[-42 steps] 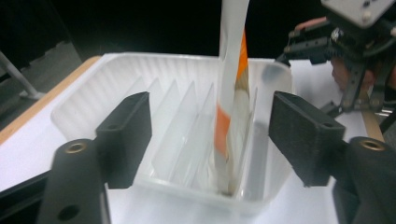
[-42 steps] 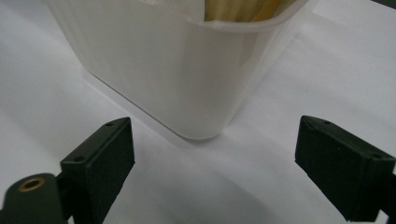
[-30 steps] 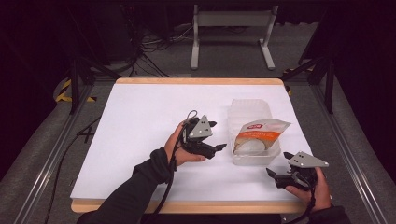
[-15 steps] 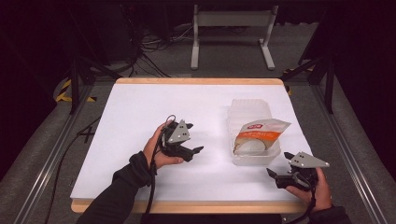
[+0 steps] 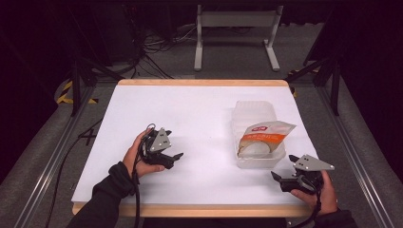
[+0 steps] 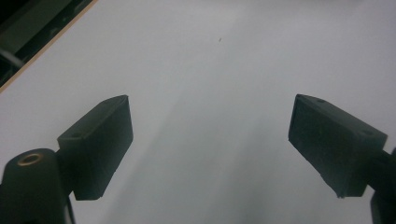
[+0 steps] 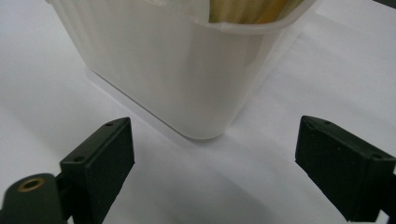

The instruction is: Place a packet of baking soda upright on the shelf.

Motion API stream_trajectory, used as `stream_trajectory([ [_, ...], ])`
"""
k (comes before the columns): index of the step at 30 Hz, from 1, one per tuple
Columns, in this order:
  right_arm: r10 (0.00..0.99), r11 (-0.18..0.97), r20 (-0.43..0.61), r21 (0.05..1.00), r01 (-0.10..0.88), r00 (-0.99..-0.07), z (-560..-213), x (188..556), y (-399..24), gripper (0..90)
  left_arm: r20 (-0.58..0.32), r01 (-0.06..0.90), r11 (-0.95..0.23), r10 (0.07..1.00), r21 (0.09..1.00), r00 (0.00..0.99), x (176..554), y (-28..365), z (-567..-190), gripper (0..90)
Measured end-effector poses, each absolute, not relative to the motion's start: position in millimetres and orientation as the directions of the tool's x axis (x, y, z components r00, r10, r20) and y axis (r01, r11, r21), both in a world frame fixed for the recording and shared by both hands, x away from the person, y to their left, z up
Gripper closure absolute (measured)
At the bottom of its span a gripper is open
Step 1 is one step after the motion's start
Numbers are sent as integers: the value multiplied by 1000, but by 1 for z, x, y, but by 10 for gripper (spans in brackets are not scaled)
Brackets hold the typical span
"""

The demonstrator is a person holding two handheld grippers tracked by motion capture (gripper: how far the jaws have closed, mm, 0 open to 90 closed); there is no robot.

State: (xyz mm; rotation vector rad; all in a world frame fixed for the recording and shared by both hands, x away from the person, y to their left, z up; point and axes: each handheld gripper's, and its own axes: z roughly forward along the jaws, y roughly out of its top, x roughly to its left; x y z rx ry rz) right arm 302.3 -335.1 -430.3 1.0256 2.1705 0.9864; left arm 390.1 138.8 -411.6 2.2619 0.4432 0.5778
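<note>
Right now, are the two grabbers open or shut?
Left gripper: open, holding nothing; jaws have just been opening.
Right gripper: open, holding nothing.

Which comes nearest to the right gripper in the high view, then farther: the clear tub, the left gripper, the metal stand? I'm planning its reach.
From the right gripper:
1. Clear tub, just above it on the table's right side.
2. Left gripper, across the table to the left.
3. Metal stand, on the floor beyond the far edge.
</note>
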Motion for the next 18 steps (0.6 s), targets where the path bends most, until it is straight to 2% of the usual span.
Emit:
stream_trajectory([
  [18,805,463,-177,785,412,-566,-431,303,-335,121,234,247,-614,595,749,769,370,210,-434,109],
])
